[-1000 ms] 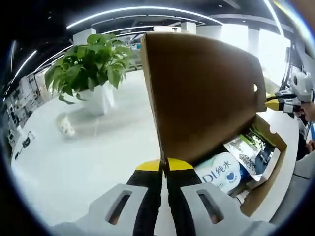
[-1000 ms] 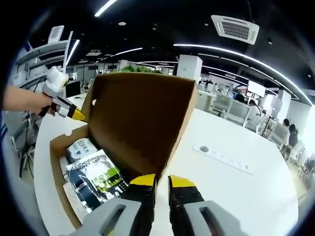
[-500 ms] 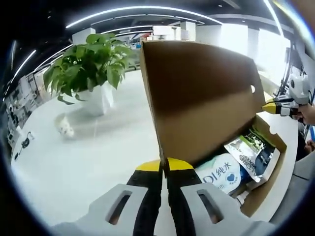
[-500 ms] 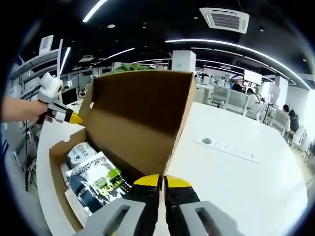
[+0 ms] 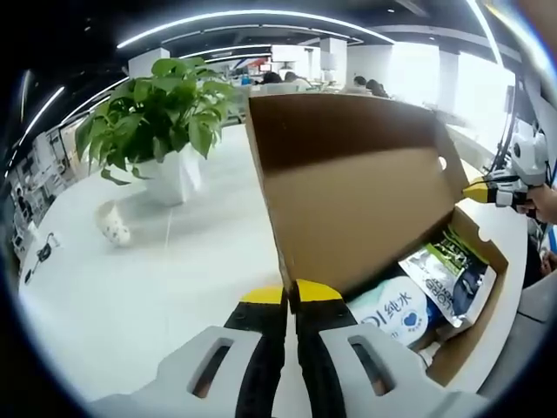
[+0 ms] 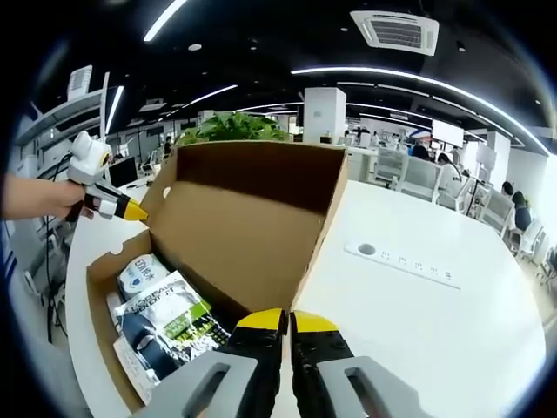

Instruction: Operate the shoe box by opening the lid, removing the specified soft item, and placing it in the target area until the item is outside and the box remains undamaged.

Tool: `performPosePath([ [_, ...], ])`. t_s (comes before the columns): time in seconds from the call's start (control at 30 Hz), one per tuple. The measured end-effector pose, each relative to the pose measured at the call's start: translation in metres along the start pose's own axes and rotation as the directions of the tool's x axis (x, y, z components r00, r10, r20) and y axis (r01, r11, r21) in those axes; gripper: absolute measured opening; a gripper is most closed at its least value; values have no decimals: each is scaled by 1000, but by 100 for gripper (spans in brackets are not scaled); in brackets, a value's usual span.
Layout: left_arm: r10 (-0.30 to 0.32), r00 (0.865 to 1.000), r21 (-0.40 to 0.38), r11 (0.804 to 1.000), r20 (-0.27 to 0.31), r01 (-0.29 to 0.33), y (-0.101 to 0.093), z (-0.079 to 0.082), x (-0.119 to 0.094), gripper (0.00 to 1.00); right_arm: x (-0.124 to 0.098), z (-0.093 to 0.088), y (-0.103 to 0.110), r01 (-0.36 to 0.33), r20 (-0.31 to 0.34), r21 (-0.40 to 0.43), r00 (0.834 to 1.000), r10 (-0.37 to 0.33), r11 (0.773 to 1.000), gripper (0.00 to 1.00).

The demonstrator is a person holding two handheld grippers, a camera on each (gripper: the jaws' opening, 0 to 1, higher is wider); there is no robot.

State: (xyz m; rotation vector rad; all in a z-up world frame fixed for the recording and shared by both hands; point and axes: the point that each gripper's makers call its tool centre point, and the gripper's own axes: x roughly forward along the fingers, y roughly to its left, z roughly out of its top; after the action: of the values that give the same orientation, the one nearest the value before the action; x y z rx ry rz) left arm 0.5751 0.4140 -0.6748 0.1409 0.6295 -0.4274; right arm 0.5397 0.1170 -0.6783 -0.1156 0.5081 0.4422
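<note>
Lid (image 5: 348,187) has tipped further back than a second ago, so the box (image 6: 109,261) stands open. Your left gripper (image 5: 290,293) and right gripper (image 6: 280,320) each pinch a lid corner, jaws closed. Soft packs (image 6: 161,318) remain inside, lower left; release before reaching.

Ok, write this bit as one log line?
brown cardboard shoe box lid: raised, tilted back | left claw: shut on lid corner | right claw: shut on lid corner | soft packs: inside box
</note>
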Motion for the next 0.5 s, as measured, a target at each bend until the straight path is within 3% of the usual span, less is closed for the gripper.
performPosePath([
  [0.5,8,1000,0,1000,-16,-8,4,2,9,1,5,1,-3,-4,1,33,1000,4,999,0],
])
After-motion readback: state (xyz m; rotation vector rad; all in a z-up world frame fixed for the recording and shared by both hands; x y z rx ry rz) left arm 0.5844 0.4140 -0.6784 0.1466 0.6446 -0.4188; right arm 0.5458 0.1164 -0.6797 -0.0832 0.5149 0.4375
